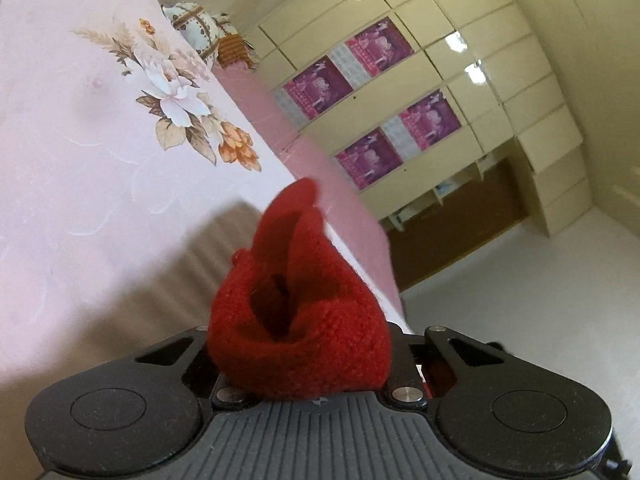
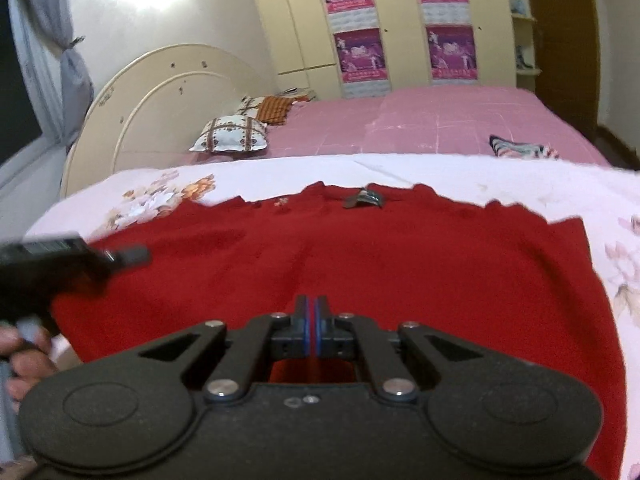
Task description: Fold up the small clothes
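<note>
Currently the red knitted garment lies spread on the white floral sheet that covers the near part of the bed, with its neckline and a small label at the far edge. Most of the cloth is flat and open; no completed fold is visible in the right wrist view.

Left gripper: the jaws are closed on a bunched portion of the garment, which rises as a rounded wad directly ahead of the camera and hides the pads. In the right wrist view this gripper appears at the left border of the cloth, blurred, with the person's hand below it.

Right gripper: the jaws are pressed together at the near hem. A thin red strip shows between the blue pads, so a pinch on the hem edge is probable, but it cannot be told for certain whether it is cloth.

Assessment: the task is at an early stage. Both grippers have taken hold at or near the cloth borders. Remaining work, as judged: carry the gripped edges over the body, lay them down and flatten the folded stack
</note>
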A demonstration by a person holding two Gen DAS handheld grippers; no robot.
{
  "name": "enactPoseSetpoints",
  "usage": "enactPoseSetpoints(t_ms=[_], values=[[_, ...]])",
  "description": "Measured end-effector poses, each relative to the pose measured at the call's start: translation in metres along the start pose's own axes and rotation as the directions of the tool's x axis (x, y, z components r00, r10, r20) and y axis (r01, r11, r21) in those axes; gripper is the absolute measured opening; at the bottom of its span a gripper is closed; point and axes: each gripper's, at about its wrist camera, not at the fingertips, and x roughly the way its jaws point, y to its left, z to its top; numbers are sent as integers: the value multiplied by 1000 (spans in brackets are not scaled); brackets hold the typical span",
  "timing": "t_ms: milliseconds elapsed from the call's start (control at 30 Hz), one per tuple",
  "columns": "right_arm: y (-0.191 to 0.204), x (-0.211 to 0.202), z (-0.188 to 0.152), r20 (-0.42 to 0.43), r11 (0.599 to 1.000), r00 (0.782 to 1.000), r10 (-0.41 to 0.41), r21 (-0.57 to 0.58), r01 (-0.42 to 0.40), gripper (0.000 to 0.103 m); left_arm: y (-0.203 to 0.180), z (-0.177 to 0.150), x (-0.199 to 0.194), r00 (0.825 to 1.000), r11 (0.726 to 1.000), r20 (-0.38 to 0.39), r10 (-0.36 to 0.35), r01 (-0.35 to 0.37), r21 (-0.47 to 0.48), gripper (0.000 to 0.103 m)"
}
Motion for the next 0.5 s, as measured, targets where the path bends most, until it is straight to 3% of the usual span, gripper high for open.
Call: enactPoseSetpoints(t_ms=[67,100,167,500], values=[[-2,13,-5,-71,999,997,-38,-16,37,2,9,-4,14,993,995,-60,103,-102,22,17],[-4,18,-10,-83,999,996,-41,-19,39,0,16,-6,16,990,993,-74,121,-120,21,17],[-5,16,-9,-86,999,996,-37,-18,35,0,18,-5,14,993,995,-70,100,-98,21,17],[-8,16,-10,-77,1000,997,-23,5,23,0,-5,-3,13,983,977,-78,169,-157,143,17]])
